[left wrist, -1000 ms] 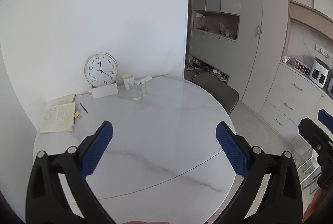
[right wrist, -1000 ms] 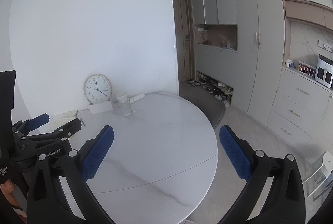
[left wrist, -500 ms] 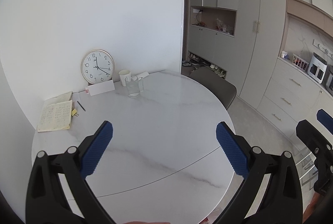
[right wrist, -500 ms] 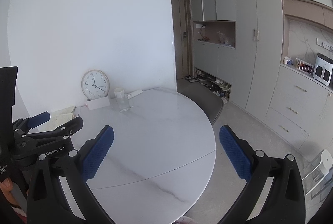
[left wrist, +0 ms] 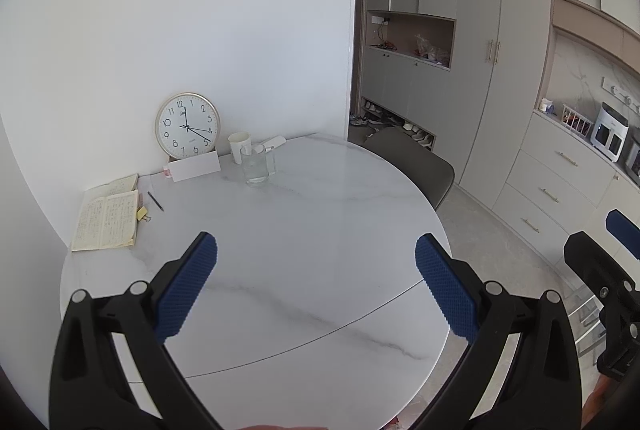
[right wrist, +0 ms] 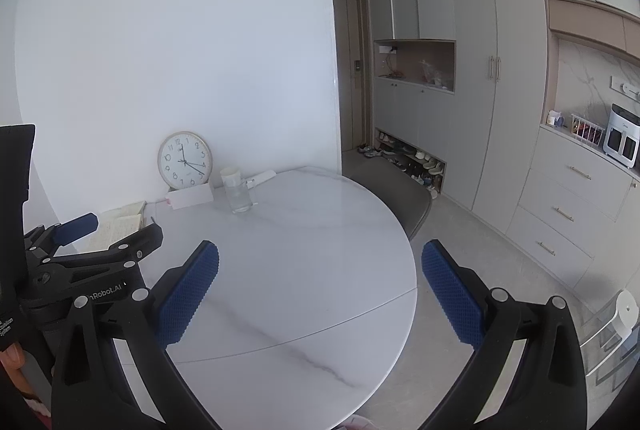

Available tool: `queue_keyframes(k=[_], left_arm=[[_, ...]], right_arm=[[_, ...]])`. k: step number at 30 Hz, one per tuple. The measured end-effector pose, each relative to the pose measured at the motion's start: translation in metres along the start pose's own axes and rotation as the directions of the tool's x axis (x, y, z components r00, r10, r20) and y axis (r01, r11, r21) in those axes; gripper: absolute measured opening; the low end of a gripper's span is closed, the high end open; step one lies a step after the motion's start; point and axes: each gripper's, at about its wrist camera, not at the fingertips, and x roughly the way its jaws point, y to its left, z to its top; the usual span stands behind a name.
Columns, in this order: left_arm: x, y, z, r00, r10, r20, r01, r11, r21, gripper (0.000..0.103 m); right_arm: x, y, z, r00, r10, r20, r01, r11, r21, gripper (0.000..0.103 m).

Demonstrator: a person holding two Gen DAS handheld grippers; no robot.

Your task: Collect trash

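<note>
I've got one big round marble table [left wrist: 304,254] spread out ahead of and beneath both claws, pushed up against the white wall so the far things can lean or sit out of the way. My left claw [left wrist: 316,282] hangs above the near edge with its blue pads spread wide and nothing between them; my right claw [right wrist: 320,286] is the same, gaping and empty, held level beside it, I'd say so that both are ready to go forward. One grey chair [left wrist: 412,166] is tucked in far ahead and to the right of the left claw. One round clock [left wrist: 187,125] stands propped against the wall, far ahead and a little left, with one white card [left wrist: 195,167] leaning at its foot. One open notebook [left wrist: 106,222] lies flat ahead-left, pages up as if left mid-use, with one pen [left wrist: 155,201] just beside it and a small yellow clip [left wrist: 142,215] at its edge. Straight ahead sit one clear glass [left wrist: 256,168] and one white paper cup [left wrist: 240,147] just behind it, close together by the wall; past them, one small white flat item [left wrist: 275,142] I can't identify. As for trash, my guess is the paper cup, well beyond both claws, though nothing here is plainly rubbish; I see no bin on the table.
</note>
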Motion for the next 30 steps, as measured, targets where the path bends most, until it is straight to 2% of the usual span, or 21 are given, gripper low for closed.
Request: queue_keyframes(k=[30], left_arm=[[0.0035,0.0002,-0.0024,1.000,0.012,-0.009,-0.012,1.000,-0.009,0.095]], right_arm=[[0.0033,-0.0014,0.0054,1.000,0.023,-0.017,-0.023,1.000,0.004,0.101]])
